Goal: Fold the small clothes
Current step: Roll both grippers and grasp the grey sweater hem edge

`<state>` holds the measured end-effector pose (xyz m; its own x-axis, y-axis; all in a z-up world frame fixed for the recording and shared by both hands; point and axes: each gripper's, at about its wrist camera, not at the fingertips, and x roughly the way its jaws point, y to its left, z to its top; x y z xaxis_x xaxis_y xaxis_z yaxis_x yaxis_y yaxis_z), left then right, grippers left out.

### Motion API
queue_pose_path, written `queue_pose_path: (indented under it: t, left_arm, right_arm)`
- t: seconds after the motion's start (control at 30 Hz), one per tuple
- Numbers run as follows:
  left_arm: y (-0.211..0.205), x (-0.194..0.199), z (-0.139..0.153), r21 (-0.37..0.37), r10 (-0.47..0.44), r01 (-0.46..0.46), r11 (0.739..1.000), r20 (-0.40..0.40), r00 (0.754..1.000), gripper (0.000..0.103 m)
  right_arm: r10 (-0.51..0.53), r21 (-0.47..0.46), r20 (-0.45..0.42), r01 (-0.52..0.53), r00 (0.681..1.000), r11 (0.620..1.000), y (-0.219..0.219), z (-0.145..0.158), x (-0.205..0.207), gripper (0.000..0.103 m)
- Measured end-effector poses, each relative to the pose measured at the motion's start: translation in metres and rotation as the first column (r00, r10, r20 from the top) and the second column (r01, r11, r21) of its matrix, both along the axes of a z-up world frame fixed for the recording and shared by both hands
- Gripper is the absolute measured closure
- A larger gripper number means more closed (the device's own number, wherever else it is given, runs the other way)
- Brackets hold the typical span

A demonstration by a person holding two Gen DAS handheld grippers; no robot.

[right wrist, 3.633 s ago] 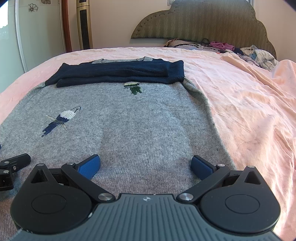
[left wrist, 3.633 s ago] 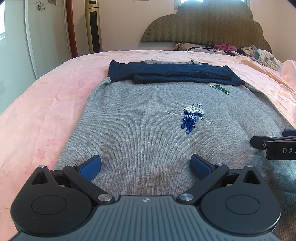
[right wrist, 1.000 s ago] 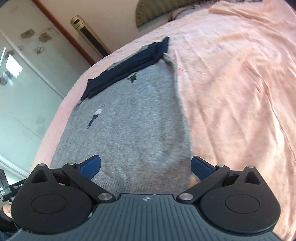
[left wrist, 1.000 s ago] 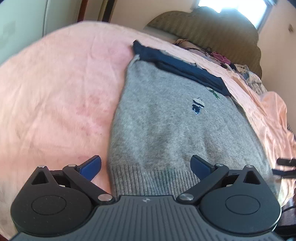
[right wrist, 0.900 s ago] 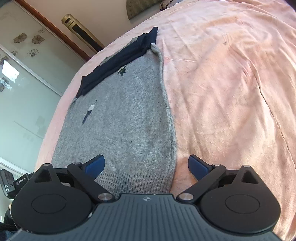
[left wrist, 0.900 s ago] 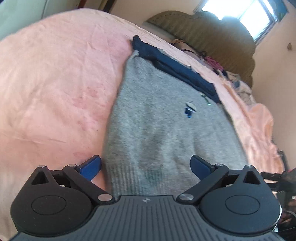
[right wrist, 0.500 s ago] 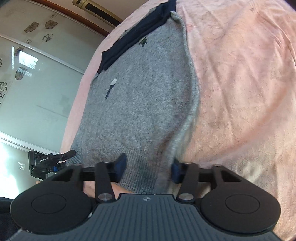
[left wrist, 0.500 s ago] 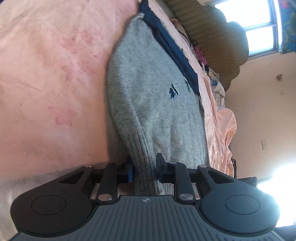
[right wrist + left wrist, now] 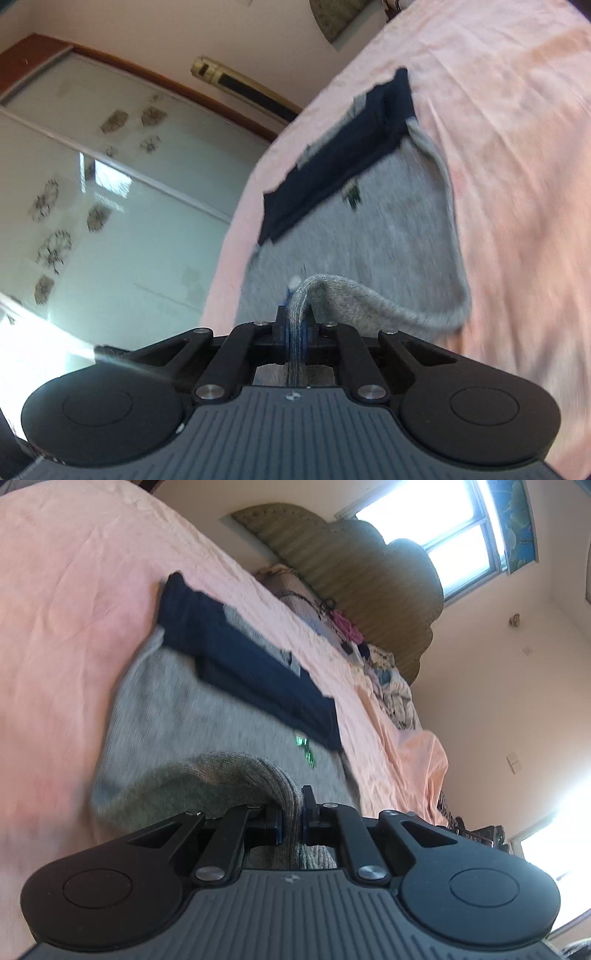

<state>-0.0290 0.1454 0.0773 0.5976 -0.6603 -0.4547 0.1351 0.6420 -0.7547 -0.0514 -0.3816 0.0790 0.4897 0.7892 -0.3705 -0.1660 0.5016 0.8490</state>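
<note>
A grey knit sweater (image 9: 192, 720) with navy sleeves (image 9: 251, 675) folded across its top lies on the pink bed. My left gripper (image 9: 291, 821) is shut on the ribbed hem at the sweater's left corner and holds it lifted, curling over the body. My right gripper (image 9: 295, 328) is shut on the hem at the right corner of the sweater (image 9: 391, 229), also lifted above the body. The navy sleeves (image 9: 340, 155) show at the far end. A small green embroidered motif (image 9: 304, 747) sits below the sleeves.
The pink bedsheet (image 9: 74, 609) spreads around the sweater. A padded olive headboard (image 9: 362, 579) and a pile of loose clothes (image 9: 388, 679) are at the far end. Glass wardrobe doors (image 9: 110, 206) stand left of the bed. Windows are behind the headboard.
Both grippers closed on the sweater's bottom hem corners and have lifted them, carrying the hem up and forward over the body toward the navy sleeves.
</note>
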Motion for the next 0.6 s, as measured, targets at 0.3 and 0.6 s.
queue_pose_path:
  t: [0.3, 0.6]
  left_arm:
    - [-0.018, 0.209, 0.004, 0.116, 0.095, -0.101, 0.988, 0.05, 0.994, 0.095]
    - [-0.026, 0.233, -0.019, 0.156, 0.037, -0.043, 0.987, 0.043, 0.998, 0.094]
  right_arm:
    - [-0.198, 0.154, 0.012, 0.194, 0.98, 0.969, -0.021, -0.01, 0.223, 0.09]
    - [-0.014, -0.148, 0.075, 0.025, 0.997, 0.989, 0.017, -0.019, 0.271, 0.036]
